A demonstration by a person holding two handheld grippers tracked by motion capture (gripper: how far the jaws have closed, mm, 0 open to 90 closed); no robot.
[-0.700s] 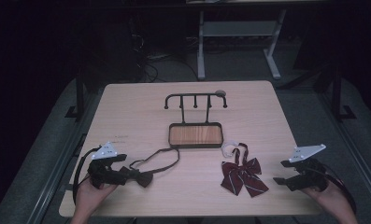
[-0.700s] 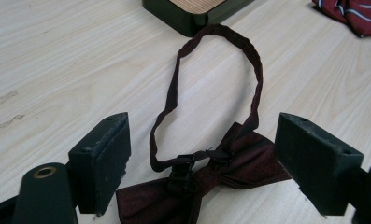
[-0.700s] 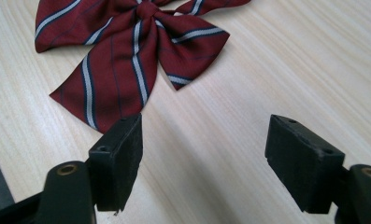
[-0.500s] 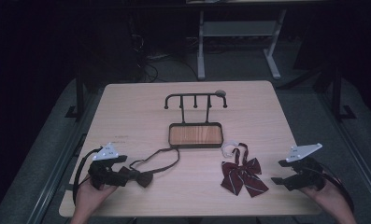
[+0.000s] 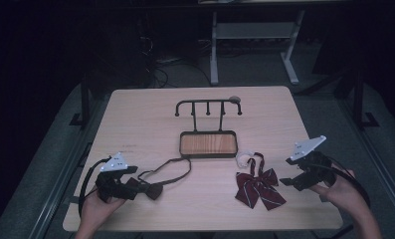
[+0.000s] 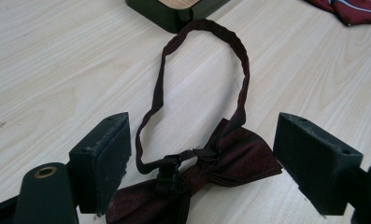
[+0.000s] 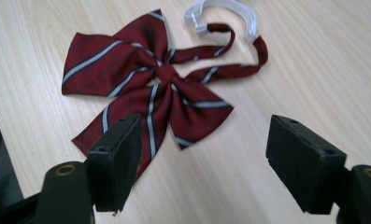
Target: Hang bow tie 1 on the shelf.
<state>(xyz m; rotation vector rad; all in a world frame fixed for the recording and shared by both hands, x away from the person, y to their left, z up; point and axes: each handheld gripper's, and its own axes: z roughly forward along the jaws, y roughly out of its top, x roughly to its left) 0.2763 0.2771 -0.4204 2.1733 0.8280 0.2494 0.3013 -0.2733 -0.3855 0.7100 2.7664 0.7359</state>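
Looking down from the high view, there's a light wood desk with a small rack standing near the middle, a row of hooks on a bar above a black tray with a wood-look base.

The left gripper sits at the near left corner, held in a hand. Its fingers are spread wide, with the dark maroon bow tie lying flat on the desk between them. Neither finger is touching the fabric as far as I can see. The tie's thin neck strap loops away from the bow toward the tray, and the top of the loop ends just beside the tray's corner.

The right gripper is over at the near right, held in the other hand. Its fingers are wide apart too, with bare desk between them. The striped red bow tie lies just ahead of it, one tail reaching down beside the left-hand finger in the right gripper view. Can't tell if they touch. That tie has a white plastic clip on its strap, lying on the side toward the tray.

The two ties are well apart, one on each side of the tray.
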